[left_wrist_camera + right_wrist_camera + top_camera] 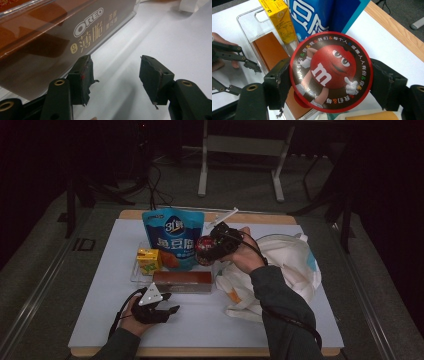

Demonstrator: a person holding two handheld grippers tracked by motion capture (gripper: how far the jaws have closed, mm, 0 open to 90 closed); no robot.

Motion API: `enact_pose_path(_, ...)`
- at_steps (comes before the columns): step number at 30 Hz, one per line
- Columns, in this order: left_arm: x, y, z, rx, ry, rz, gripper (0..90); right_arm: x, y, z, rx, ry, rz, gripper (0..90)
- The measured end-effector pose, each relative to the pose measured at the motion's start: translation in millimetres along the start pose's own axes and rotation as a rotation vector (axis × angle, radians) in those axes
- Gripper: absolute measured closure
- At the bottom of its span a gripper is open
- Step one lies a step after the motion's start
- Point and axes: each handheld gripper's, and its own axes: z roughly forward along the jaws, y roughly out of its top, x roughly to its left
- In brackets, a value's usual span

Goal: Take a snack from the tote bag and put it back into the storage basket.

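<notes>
My right gripper (210,247) is shut on a round M&M's tin (204,247), gripped by its sides above the right end of a clear tray (135,275). In the right gripper view the tin's red lid (329,72) faces the camera between both pads of this gripper (332,83). The tray holds a brown Oreo box (182,280), a yellow drink carton (149,260) and a blue snack bag (172,237). My left gripper (171,302) rests on the white mat just in front of the tray. It stands open (115,67) with nothing between its fingers, close to the Oreo box (50,37).
A white tote bag (285,265) lies crumpled on the right half of the mat, under my right forearm. The wooden table edge (210,352) runs along the near side. Metal stand legs (202,170) rise on the floor beyond the table.
</notes>
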Motion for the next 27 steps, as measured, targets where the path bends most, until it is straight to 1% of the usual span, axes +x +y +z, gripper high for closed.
enact_pose_path(5,-0.1,-0.1,-0.1,-0.001,0.001,0.002,43.7,0.5,0.6,5.2,0.006,0.002,0.005,25.7)
enact_pose_path(12,-0.2,0.0,-0.1,-0.001,0.002,0.004,43.7,3.0,-1.4,15.4,0.026,-0.003,-0.004,25.7)
enact_pose_path(14,-0.1,0.0,-0.1,0.000,0.001,0.002,43.7,3.7,-2.8,19.2,0.031,-0.016,-0.009,25.7)
enact_pose_path(19,-0.2,-0.1,-0.1,-0.001,0.001,0.002,43.7,3.1,-6.0,28.1,0.043,-0.024,-0.002,25.7)
enact_pose_path(23,-0.3,0.0,0.1,0.001,0.002,0.002,43.7,5.2,-8.1,34.8,0.058,-0.028,-0.018,25.7)
enact_pose_path(27,-0.4,0.0,0.0,0.002,0.002,0.003,43.6,6.3,-8.6,39.8,0.043,-0.036,-0.020,25.7)
